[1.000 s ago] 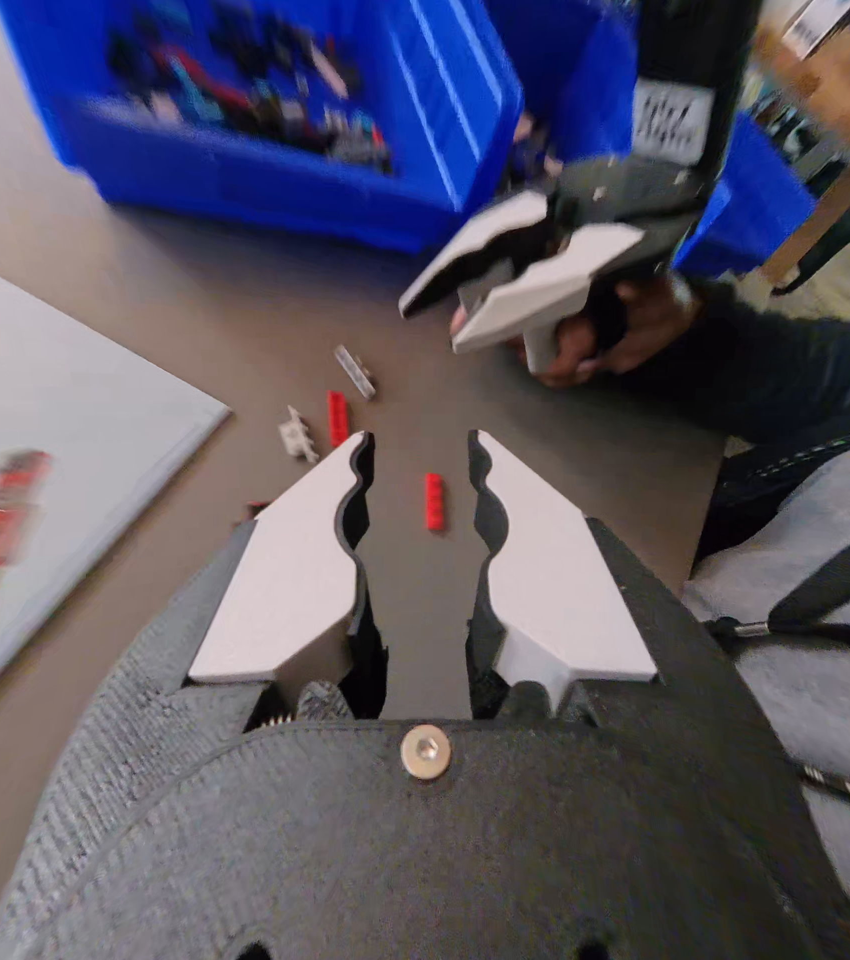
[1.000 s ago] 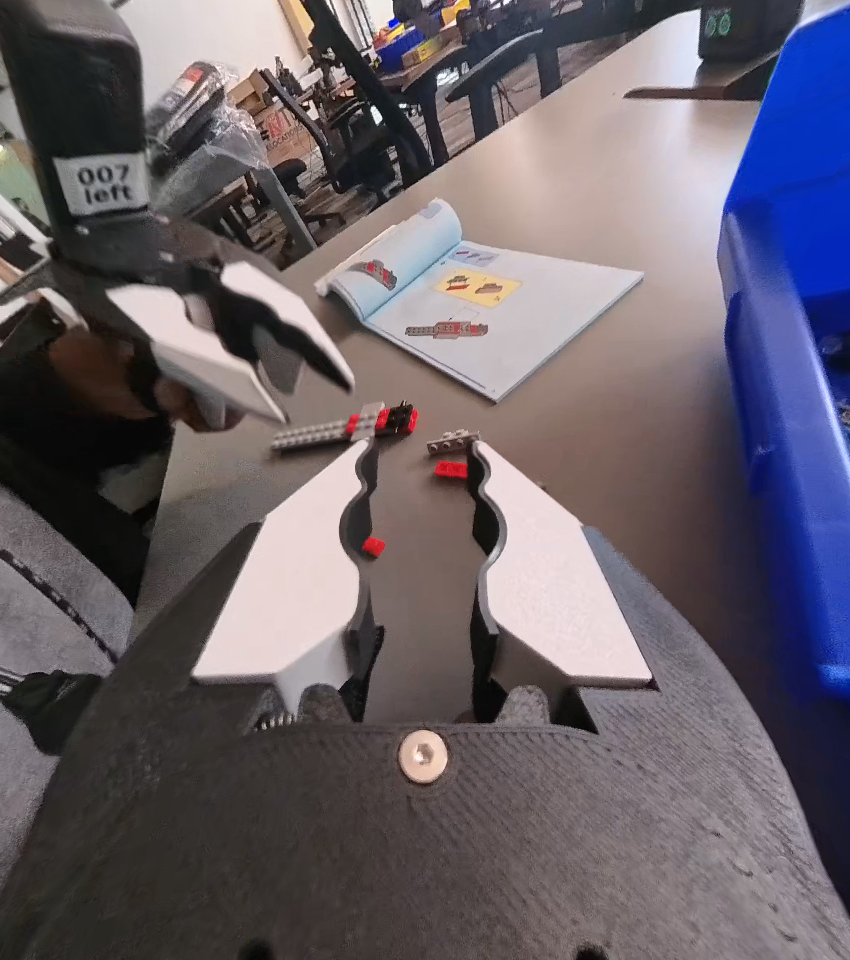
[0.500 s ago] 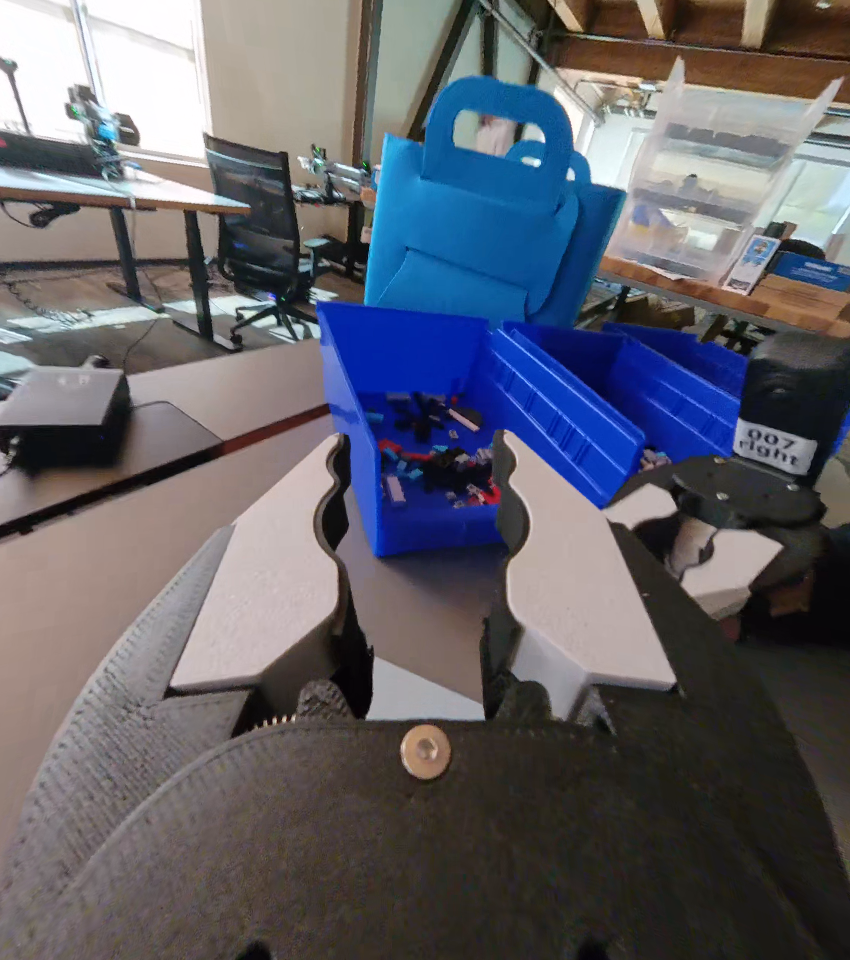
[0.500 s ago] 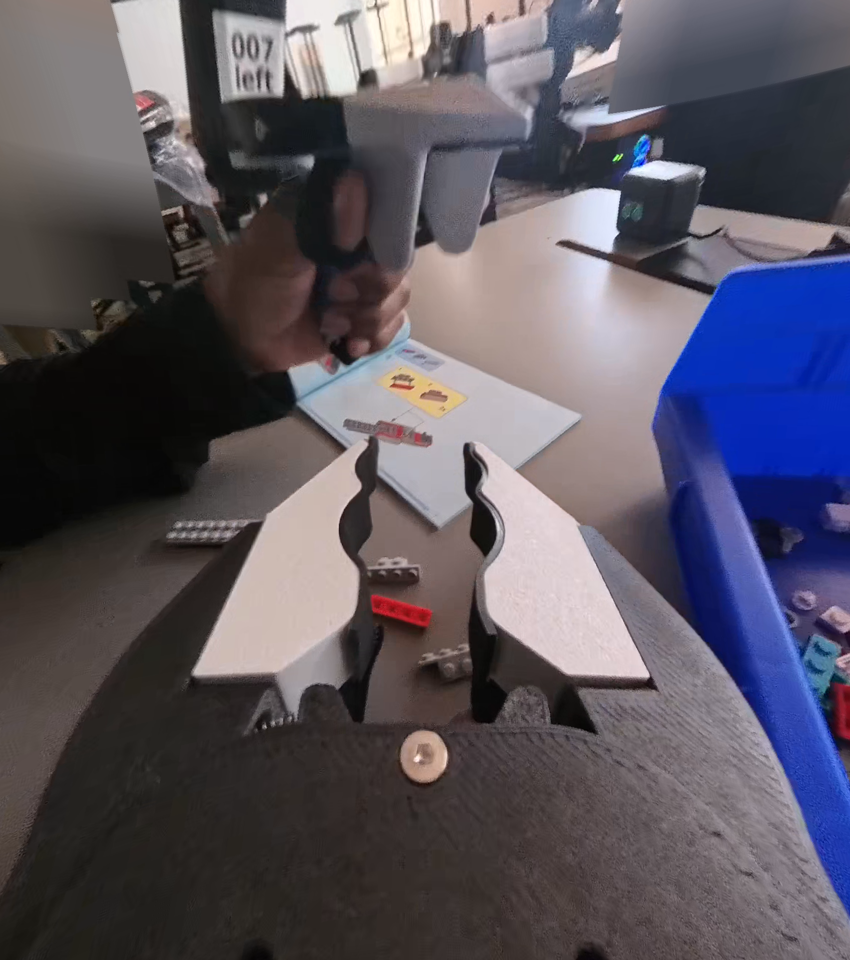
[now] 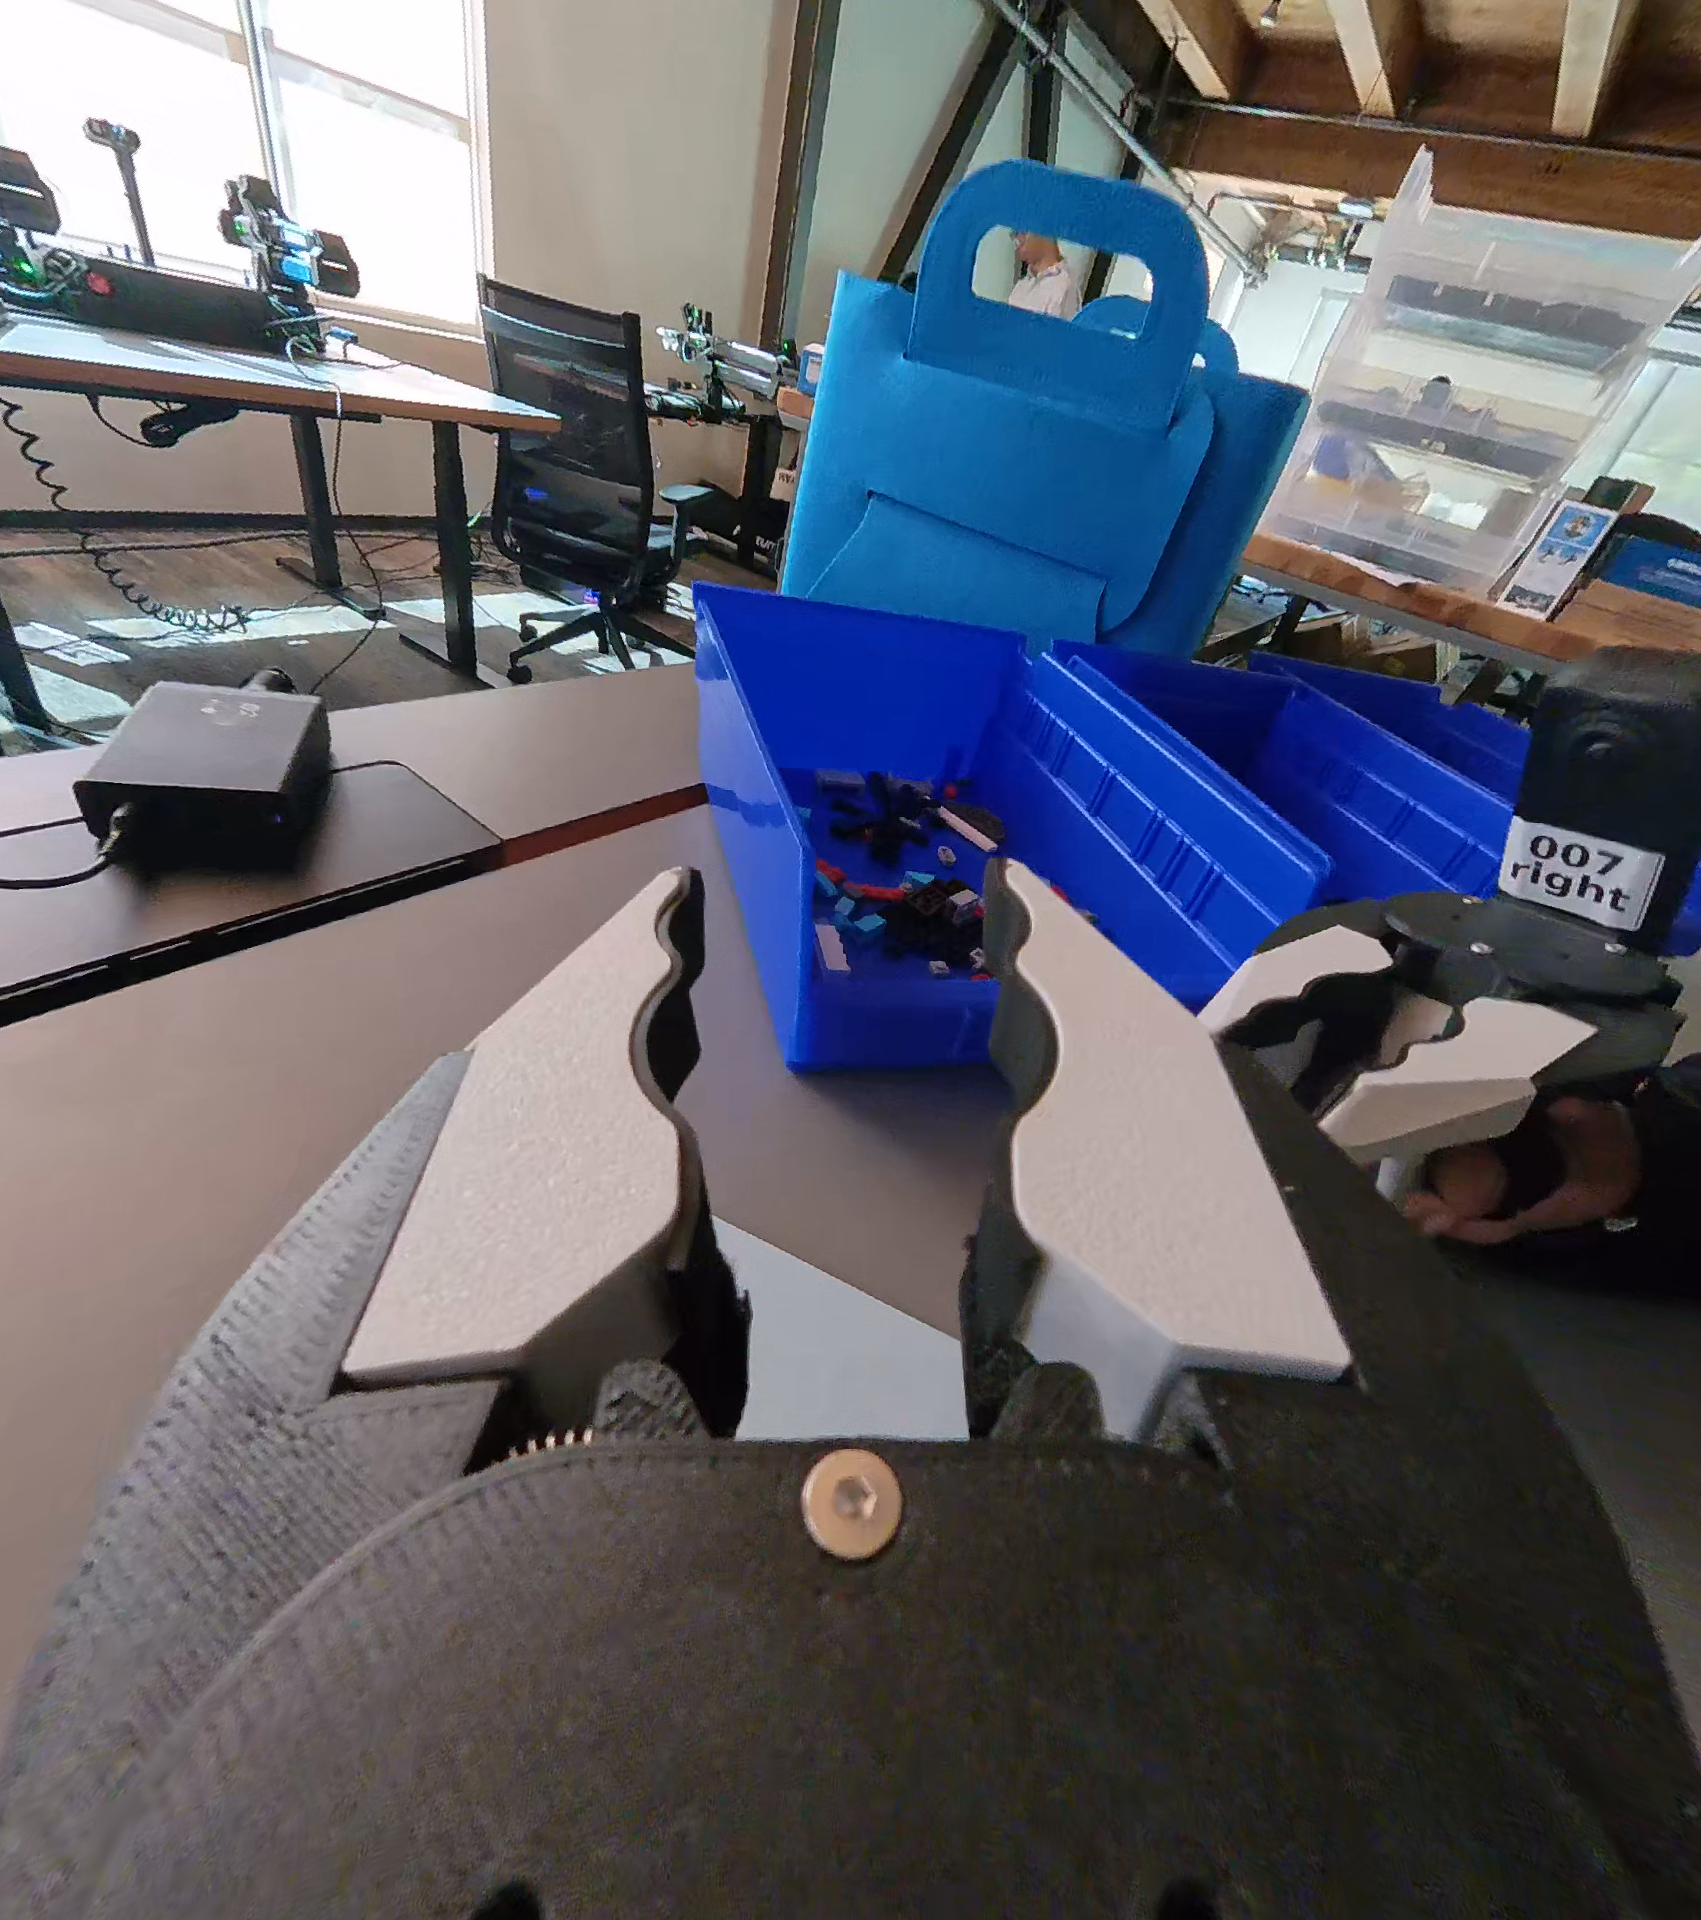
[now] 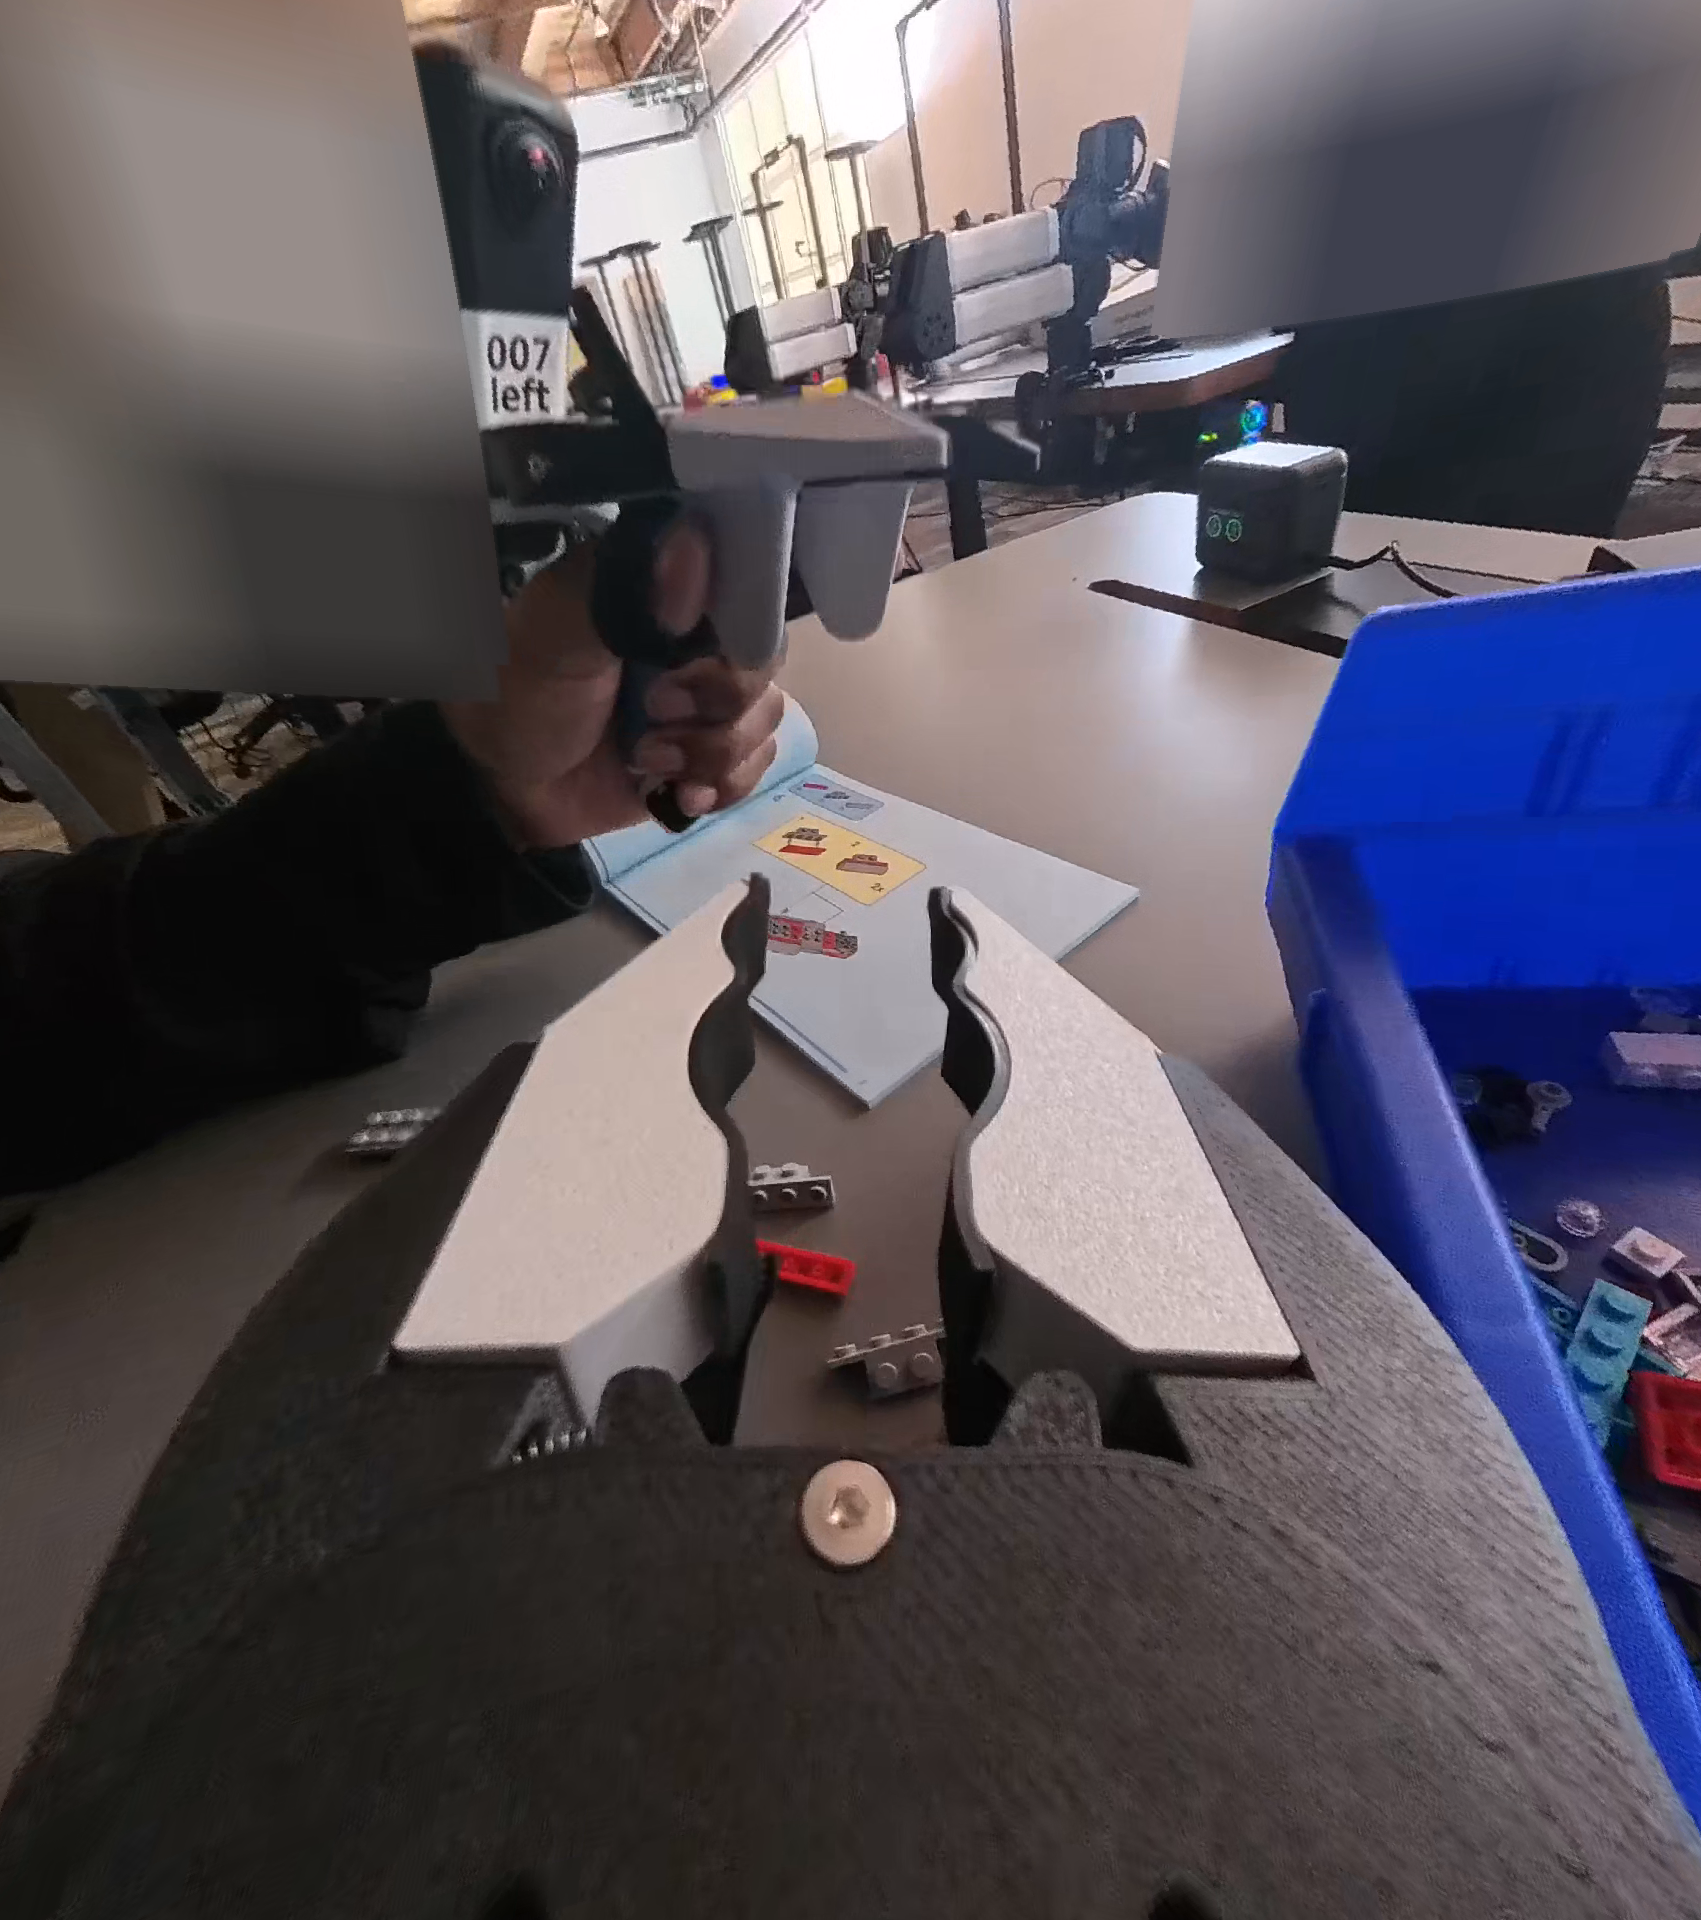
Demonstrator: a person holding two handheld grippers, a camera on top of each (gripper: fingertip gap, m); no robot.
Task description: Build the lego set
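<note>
The left gripper (image 5: pixel 841 925), its grey fingers spread wide with nothing between them, was held up off the dark matte table (image 5: pixel 202 1122) and pointed toward the open blue plastic bin (image 5: pixel 887 997) of loose mixed bricks. The right gripper (image 6: pixel 841 914) hung low over the table, jaws likewise parted and empty. Beneath and between its fingers lay three small loose pieces: a grey studded bracket (image 6: pixel 792 1188), a flat red plate (image 6: pixel 810 1268) just nearer, and a second grey bracket (image 6: pixel 893 1359) nearest the gripper body. A longer grey studded plate (image 6: pixel 389 1130) lay apart to the left, partly hidden by the person's dark sleeve (image 6: pixel 202 935). The open pale-blue instruction booklet (image 6: pixel 981 935) lay flat beyond the fingertips, with the blue bin just to the right of the gripper.

By my judgement the build was at an early stage, in the gathering of parts: pieces were laid out, none were seen joined here, and neither gripper carried anything. The next move would probably call for either picking one of the small pieces under the right gripper or fetching another from the bin. These parts are thin and low, so the fingertips would need to come down square on a piece's long edges and close gently, lest it skate across the smooth tabletop
</note>
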